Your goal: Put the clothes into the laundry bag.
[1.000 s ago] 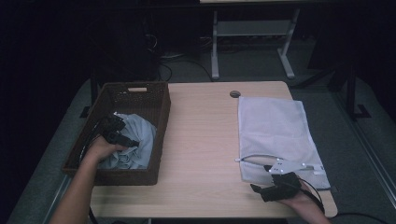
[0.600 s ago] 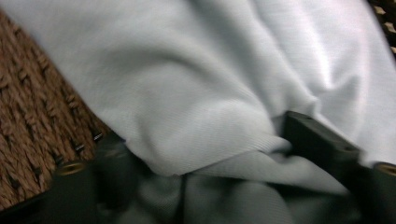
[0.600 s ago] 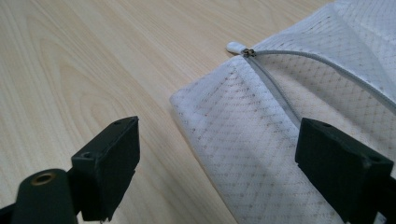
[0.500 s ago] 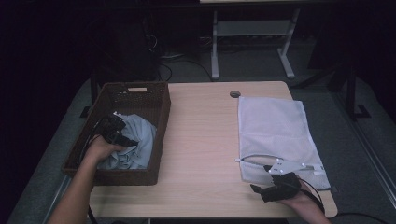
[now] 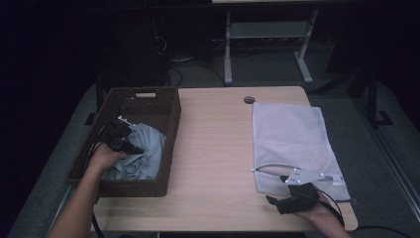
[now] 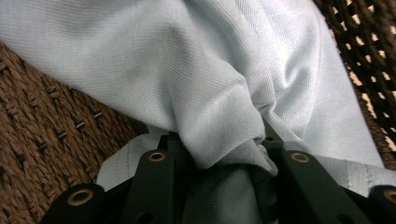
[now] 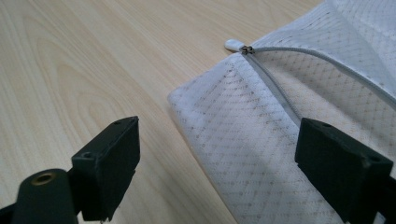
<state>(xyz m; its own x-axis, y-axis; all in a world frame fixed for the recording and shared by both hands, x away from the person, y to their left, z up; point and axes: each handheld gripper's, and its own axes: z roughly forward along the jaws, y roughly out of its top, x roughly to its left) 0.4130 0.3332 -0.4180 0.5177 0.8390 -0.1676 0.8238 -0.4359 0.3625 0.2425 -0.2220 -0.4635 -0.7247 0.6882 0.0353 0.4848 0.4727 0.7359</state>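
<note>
Far left of the table (image 5: 213,148): a dark woven basket (image 5: 163,106) sits at the table's left edge, long side running away from the person. Inside it, toward the near end, lies a crumpled pale blue cloth (image 5: 146,148).

The left gripper (image 5: 130,147) is down in the basket, on top of the cloth, with the left hand (image 5: 104,158) behind it. In the left gripper view the jaws have just been closing, and a bunched fold of the cloth (image 6: 219,107) is pinched between them; fabric bulges out above the pads, the brown weave of the basket (image 6: 42,130) behind it. Grip is on the cloth.

Middle of the table: bare light wood, a round cable hole (image 5: 249,99) near the far edge.

Right side: a white mesh bag (image 5: 292,134) lies flat, its zipper (image 5: 270,166) open in a curve near the near end. The right gripper (image 5: 270,199) rests at the near right corner, just beside the bag's near edge. In the right gripper view its jaws stand wide apart with nothing between the pads, the bag's corner (image 7: 233,121) and zipper pull (image 7: 233,45) ahead of them.
</note>
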